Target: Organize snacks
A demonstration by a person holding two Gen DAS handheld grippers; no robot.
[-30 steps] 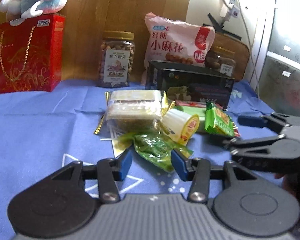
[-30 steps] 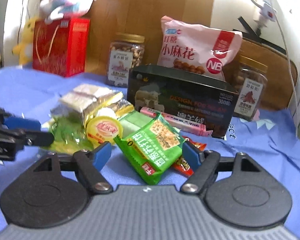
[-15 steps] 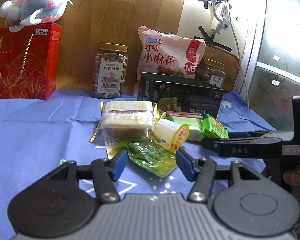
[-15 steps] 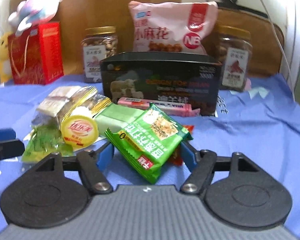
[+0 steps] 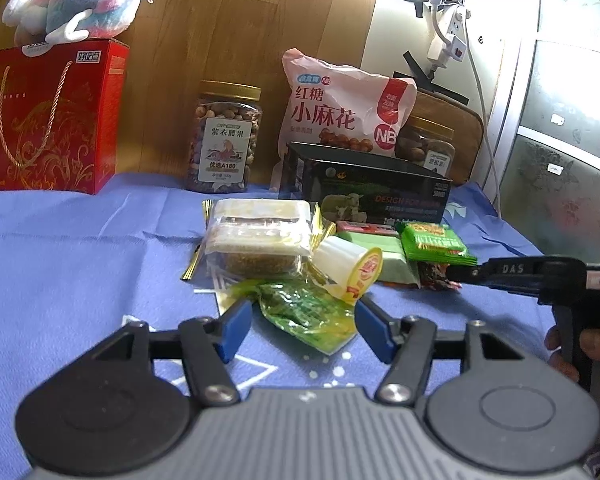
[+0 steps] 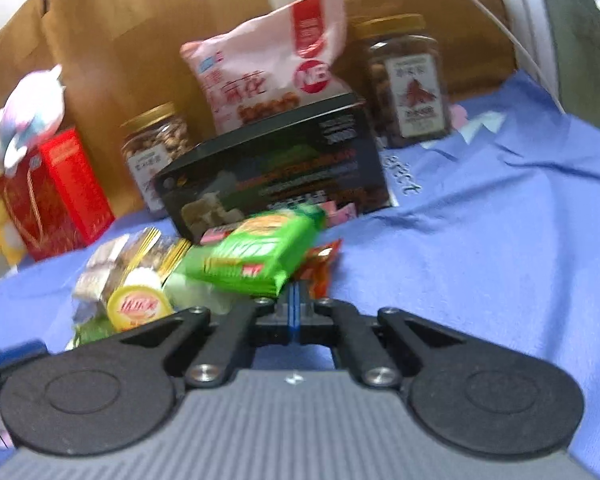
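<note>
Pile [image 5: 332, 256]: snacks are still lying heaped at 12 o'clock of the left tongs [image 5: 300, 326], just before the black box [image 5: 364, 188] — none sorted.
Left tongs: jaws spreading around the green pouch [image 5: 312, 312], not pinching.
Right tongs [image 6: 296, 312]: pressed together, apparently empty, nosing under the green packet [image 6: 260, 254].

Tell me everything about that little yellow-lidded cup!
The little cup looks like white ribbed plastic, sealed with a yellow foil lid that has red print. It lies tipped on its side, lid facing forward-right, on the crinkly green packet. It sits beside the clear-wrapped cakes and the pale green pack. No claw touches it.
</note>
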